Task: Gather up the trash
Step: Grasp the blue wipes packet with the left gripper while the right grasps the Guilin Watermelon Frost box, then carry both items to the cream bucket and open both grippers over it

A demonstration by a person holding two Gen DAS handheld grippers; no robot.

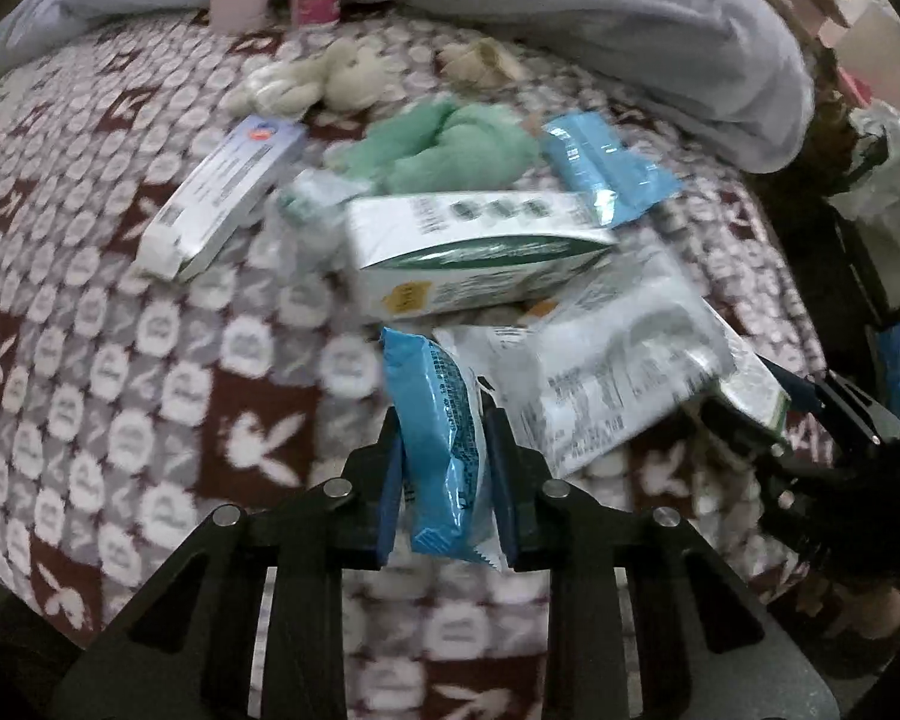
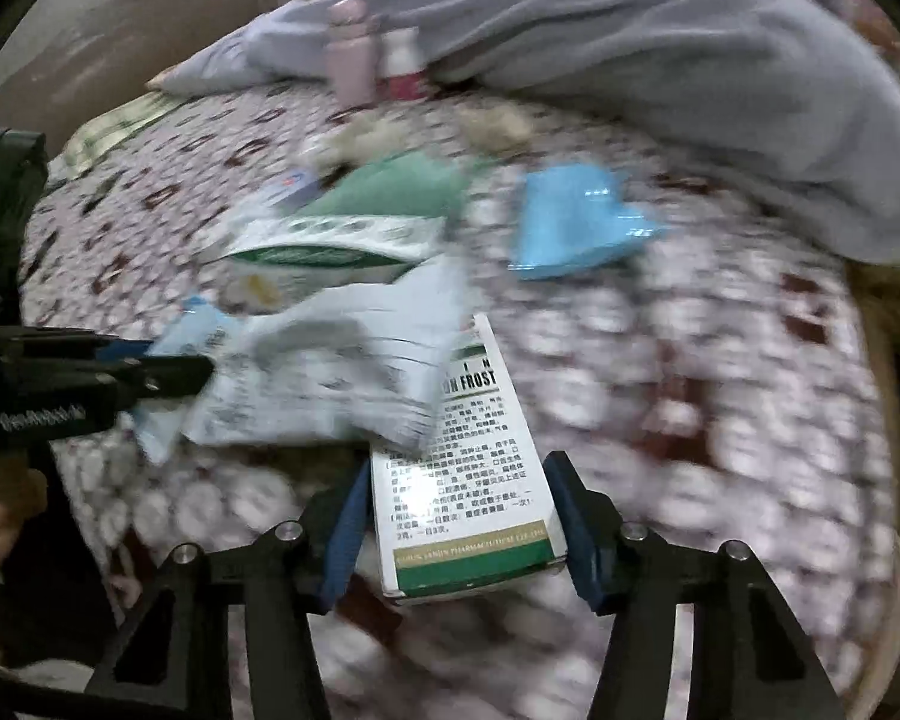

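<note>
Now left gripper [image 1: 444, 468] clamped on blue wrapper [image 1: 444, 432], just beside white plastic bag [image 1: 606, 372]. Right gripper [image 2: 459, 522] clamped on medicine box [image 2: 468, 480], partly under same bag, on patterned blanket [image 1: 120, 360].

Both views are gripper-mounted fisheyes aimed steeply down along their fingers, close above a bed with a patterned blanket [image 1: 120, 360]. The left wrist view looks across the litter from the near edge; the right wrist view sits just to its right. Shared: the green-and-white carton [image 1: 474, 252] [image 2: 330, 252], white pouch [image 1: 618, 372] [image 2: 330, 378], and grey duvet [image 1: 630, 30] [image 2: 660, 90].
</note>
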